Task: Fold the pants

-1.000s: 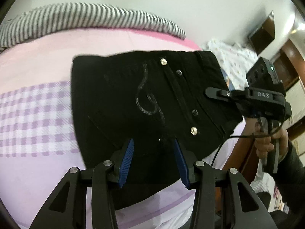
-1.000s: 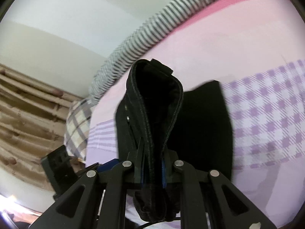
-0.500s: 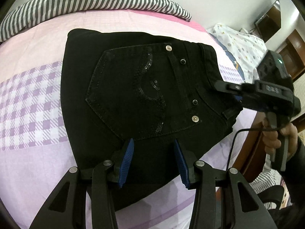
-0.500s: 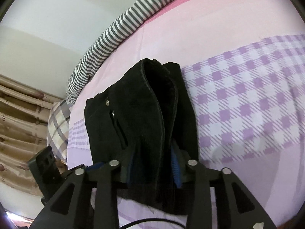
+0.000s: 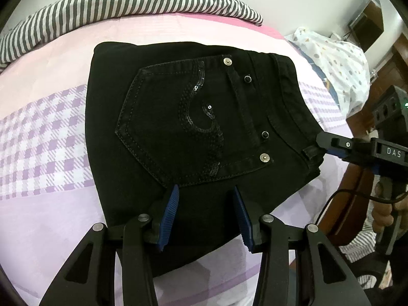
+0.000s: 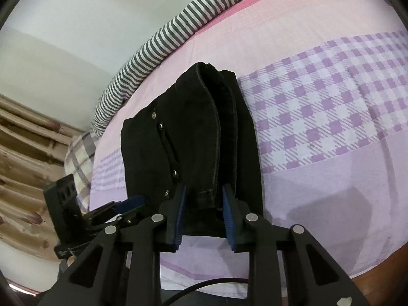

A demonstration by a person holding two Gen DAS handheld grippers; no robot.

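pants (image 5: pixel 193 132): black | sheet (image 5: pixel 43 137): pink, lilac-white check | pillow (image 5: pixel 122 2): grey-white stripes | pads (image 5: pixel 168 216): blue

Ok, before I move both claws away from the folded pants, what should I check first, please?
1. Left claw open, gripping nothing: ok.
2. Right claw free of the waistband: cannot tell; the jaws stand apart, but the waistband sits between them.
3. Pants lying flat on the bed, back pocket up: ok.
4. Waistband layers closed neatly: not ok; in the right wrist view they gape.
5. Striped blanket apart from the pants: ok.
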